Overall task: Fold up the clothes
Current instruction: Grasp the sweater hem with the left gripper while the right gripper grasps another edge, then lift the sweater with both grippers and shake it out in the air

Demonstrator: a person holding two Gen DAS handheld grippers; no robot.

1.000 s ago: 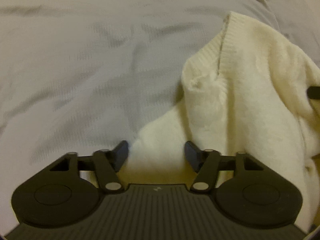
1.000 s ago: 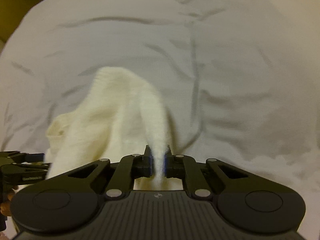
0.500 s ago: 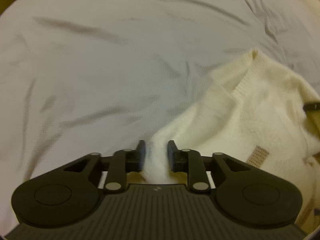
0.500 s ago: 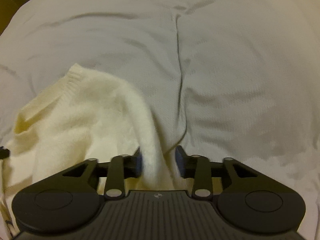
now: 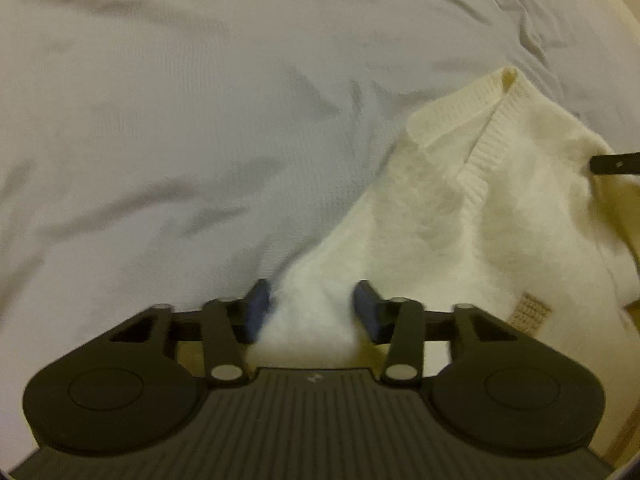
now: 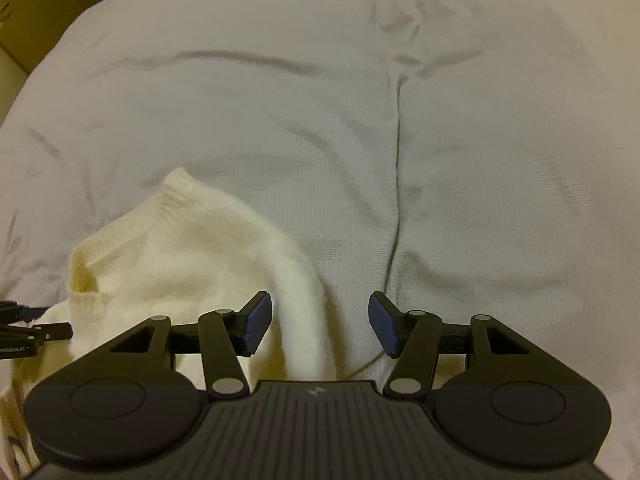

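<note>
Sweater, cream knit, lies spread on the pale bedsheet. Nearest, the left gripper has a ridge of the knit between its jaws, which are opening, pads seemingly off the cloth. The right gripper is opening too, a fold lying loose between its jaws. Both seem to be letting go after laying it out; next comes re-gripping an edge to fold. Farther off, a tan label is unreadable.

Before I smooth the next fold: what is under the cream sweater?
The cream sweater lies on a wrinkled white sheet, which shows all around it. Whatever is directly beneath the knit is covered, so it cannot be seen.
</note>
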